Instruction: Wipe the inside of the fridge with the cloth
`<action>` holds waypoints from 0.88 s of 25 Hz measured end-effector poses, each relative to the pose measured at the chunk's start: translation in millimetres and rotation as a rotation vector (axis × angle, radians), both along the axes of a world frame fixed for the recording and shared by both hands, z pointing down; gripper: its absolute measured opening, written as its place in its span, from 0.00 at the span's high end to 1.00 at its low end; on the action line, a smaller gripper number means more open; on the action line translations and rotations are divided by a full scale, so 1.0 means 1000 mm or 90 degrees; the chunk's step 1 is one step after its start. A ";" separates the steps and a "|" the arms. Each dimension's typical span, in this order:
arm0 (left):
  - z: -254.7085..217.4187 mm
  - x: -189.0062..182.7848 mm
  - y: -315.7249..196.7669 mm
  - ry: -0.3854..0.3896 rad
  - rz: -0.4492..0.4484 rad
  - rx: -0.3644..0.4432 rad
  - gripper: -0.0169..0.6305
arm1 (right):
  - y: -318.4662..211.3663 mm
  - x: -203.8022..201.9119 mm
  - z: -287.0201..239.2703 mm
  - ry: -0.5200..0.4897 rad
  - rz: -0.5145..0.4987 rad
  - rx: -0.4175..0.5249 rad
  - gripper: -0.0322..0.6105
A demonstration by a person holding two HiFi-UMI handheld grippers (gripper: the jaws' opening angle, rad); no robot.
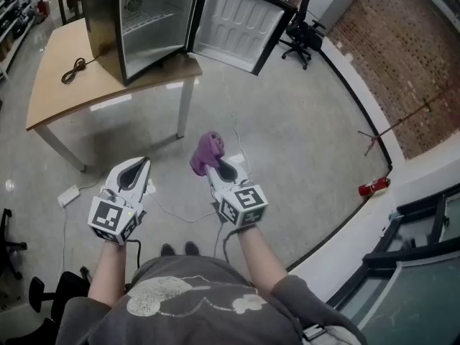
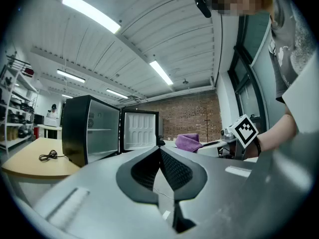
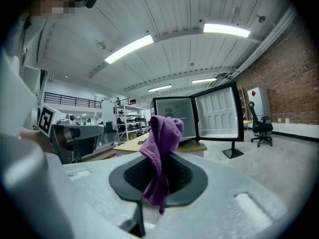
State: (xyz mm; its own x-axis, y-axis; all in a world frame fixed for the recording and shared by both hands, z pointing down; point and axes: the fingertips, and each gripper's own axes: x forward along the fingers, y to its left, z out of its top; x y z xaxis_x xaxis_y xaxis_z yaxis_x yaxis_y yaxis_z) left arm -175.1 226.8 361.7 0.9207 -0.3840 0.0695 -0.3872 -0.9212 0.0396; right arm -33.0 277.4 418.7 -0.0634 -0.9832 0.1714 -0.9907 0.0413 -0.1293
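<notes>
The grey polished floor (image 1: 287, 135) spreads wide and shows pale reflections. A wooden table (image 1: 50, 85) on white legs stands at the far side, with a black cable (image 1: 73, 70) coiled on it. A black office chair (image 1: 302, 31) sits near the brick wall (image 1: 388, 56). Dark-framed windows (image 1: 424, 286) run along the right. Strip lights (image 3: 128, 50) glow on the white ribbed ceiling (image 3: 174, 14). Shelves (image 3: 125, 121) stand far back.
</notes>
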 end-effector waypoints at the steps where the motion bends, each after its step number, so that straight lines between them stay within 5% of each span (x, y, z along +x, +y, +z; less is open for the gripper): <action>1: 0.000 0.001 0.000 0.001 0.002 0.001 0.95 | 0.000 0.000 0.000 0.000 0.000 -0.001 0.89; 22: 0.008 -0.021 -0.022 0.002 -0.013 -0.010 0.95 | -0.010 0.000 0.003 -0.018 0.037 0.014 0.89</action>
